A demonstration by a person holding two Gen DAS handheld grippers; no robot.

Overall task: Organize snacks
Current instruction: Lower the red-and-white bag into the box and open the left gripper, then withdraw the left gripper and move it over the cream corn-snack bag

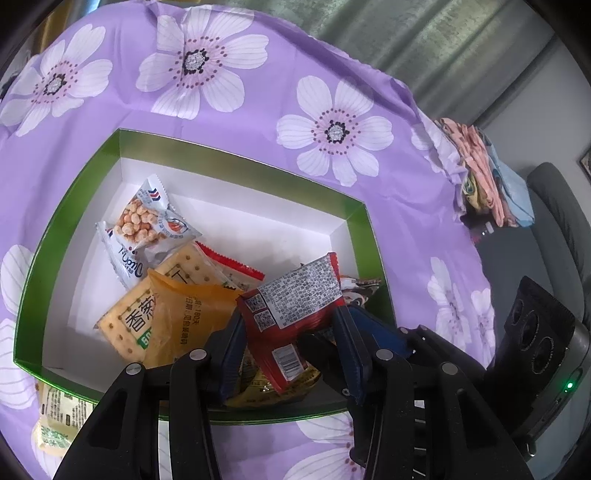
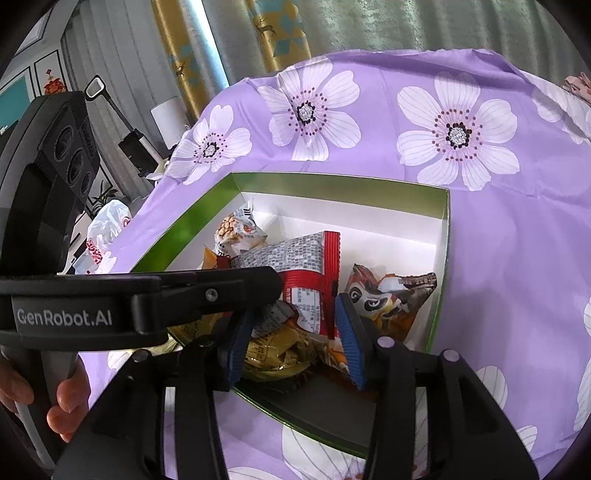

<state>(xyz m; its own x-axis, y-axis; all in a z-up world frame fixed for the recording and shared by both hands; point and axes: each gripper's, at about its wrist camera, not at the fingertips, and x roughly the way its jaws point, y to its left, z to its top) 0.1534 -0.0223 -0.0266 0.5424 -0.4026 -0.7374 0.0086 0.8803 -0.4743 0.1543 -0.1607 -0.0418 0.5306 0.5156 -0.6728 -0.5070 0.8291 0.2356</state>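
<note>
Blue ribbed pads of the left gripper (image 1: 291, 343) clamp a glossy red snack packet (image 1: 295, 306) over the near edge of a green-walled, white-floored cardboard box (image 1: 236, 162). Crinkled foil packets — peanuts (image 1: 147, 218), crackers (image 1: 125, 325) — lie heaped inside. Beside it, the right gripper (image 2: 291, 341) hangs released over that corner, on a purple floral cloth (image 2: 480, 240).

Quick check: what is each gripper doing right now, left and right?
Left gripper: shut on the red printed snack packet.
Right gripper: open, holding nothing.

Grey-green curtains (image 2: 424, 26) hang behind a purple flowered cloth (image 1: 258, 103); daylight.
</note>
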